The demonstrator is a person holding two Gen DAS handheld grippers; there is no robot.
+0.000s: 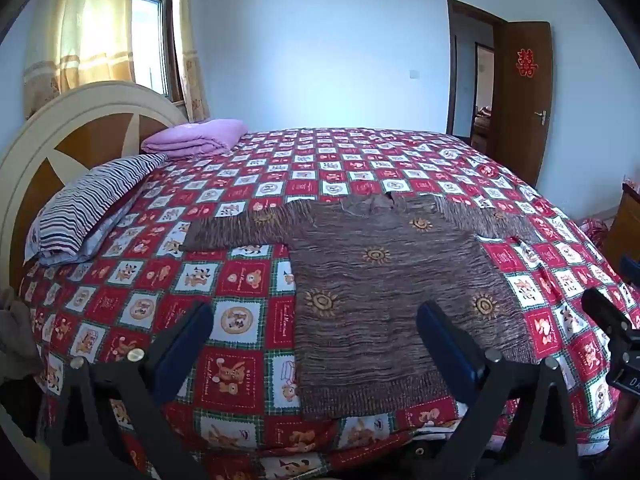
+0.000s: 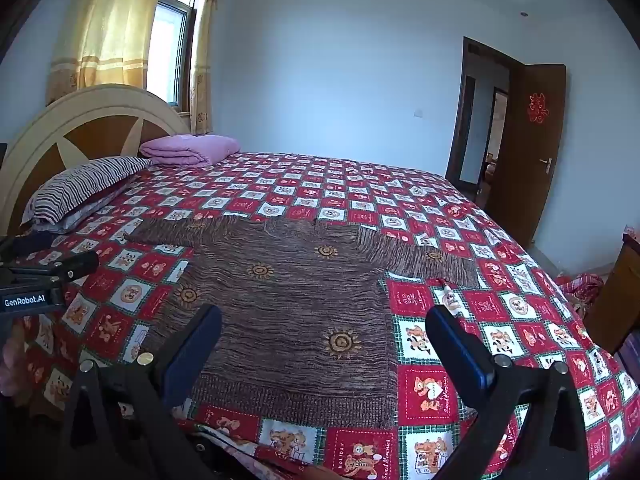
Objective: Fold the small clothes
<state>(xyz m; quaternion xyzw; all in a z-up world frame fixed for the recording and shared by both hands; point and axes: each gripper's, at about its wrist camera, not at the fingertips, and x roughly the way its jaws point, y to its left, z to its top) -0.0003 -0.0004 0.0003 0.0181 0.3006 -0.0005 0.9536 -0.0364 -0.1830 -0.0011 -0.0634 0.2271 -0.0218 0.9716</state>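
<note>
Left gripper (image 1: 316, 330): hanging low over the near edge of the bed, its jaws standing wide apart and gripping nothing.
Right gripper (image 2: 324, 334): hovering beside it at the same edge, jaws likewise spread wide and empty.
Sweater (image 1: 384, 280): a brown knit one with little sun patterns, lying flat on the bedspread (image 1: 248, 184) with both sleeves stretched out sideways.
Sweater and left jaws: its near left corner is showing between the fingers, the right finger crossing over the cloth; I cannot tell whether it is touching.
Sweater and right jaws: its near right corner is sitting in the gap, the left finger overlapping the hem.
Pillow (image 1: 92, 204): resting by the headboard, well apart.
</note>
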